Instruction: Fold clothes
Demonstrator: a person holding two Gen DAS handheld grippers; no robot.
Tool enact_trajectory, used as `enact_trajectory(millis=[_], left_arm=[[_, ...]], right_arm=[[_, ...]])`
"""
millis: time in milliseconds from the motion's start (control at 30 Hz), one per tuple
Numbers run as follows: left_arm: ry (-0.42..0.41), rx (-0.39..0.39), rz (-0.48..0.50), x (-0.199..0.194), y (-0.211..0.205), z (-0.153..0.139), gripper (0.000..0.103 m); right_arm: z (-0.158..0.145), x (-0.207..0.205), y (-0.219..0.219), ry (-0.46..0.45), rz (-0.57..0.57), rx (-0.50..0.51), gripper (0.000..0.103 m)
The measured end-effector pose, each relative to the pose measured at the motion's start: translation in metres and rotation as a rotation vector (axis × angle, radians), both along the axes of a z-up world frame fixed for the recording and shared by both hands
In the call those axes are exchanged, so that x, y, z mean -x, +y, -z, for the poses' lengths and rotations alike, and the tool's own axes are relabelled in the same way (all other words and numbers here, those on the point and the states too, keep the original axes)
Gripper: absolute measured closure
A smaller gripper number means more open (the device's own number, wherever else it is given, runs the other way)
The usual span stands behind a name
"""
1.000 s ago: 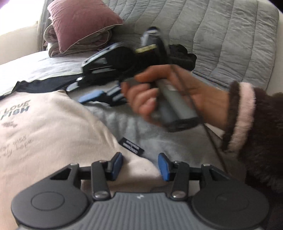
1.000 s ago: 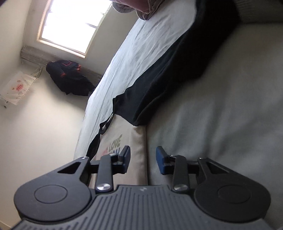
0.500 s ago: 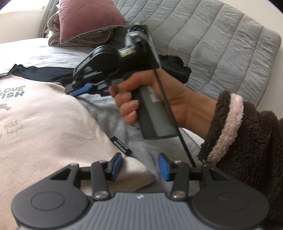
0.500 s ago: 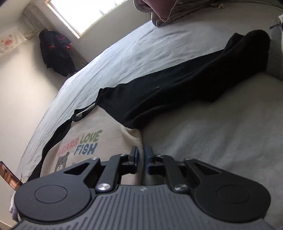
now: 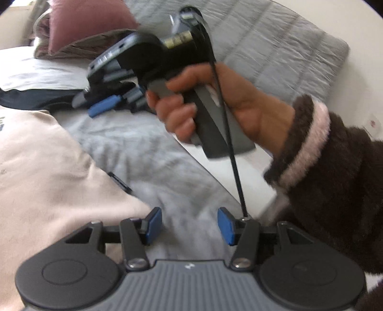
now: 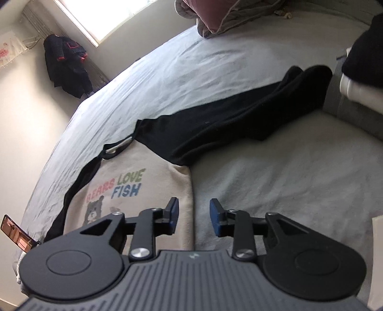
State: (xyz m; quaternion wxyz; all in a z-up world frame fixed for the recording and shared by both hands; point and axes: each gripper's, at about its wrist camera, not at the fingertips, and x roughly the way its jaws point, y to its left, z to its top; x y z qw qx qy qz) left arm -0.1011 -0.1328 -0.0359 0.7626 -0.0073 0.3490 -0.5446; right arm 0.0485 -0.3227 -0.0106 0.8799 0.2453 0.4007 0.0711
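The left gripper (image 5: 189, 226) is hovering low over the bed (image 6: 275, 172) with its jaws standing open and holding nothing. The folded cream edge of the sweatshirt (image 5: 47, 167) is lying just beside the left jaw, toward 9 o'clock, and a small black label (image 5: 119, 180) is showing at that edge. The right gripper (image 6: 194, 215) is likewise presenting open, empty jaws; the sweatshirt's straight side edge is running just beside its left jaw.

In the right wrist view, the sweatshirt's printed front (image 6: 126, 186) is lying face up at 10 o'clock. A black sleeve (image 6: 227, 131) is stretching away toward 1 o'clock, unfolded, across the bed. A second dark strip is running along the garment's far side toward 8 o'clock.

Judged from this layout, the fold is at an early to middle stage: one side appears turned in, while the extended sleeve and the final body folds are remaining. A pillow (image 6: 215, 16) is resting at 12 o'clock, well apart.
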Motion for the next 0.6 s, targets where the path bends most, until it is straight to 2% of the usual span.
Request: enact_trajectory(millis=[100,200,367,500,600], left_arm=[[-0.045,-0.037,0.007,0.004,0.016,-0.004,0.049],[-0.067,-0.067,-0.054,-0.005,0.041,-0.009,0.047],[-0.077,-0.156,-0.228,-0.033,0.089,-0.015,0.047],[-0.081,-0.184,-0.341,-0.043,0.135,-0.021,0.045],[-0.045,-0.208,-0.454,-0.043,0.175,-0.022,0.044]], right_arm=[[-0.008,0.003,0.009,-0.002,-0.009,0.025,0.066],[-0.016,0.006,0.017,-0.003,-0.018,0.051,0.063],[-0.022,0.015,0.039,0.005,-0.082,0.118,0.056],[-0.019,0.041,0.037,0.032,-0.100,0.153,0.055],[-0.015,0.067,0.029,0.059,-0.102,0.145,0.055]])
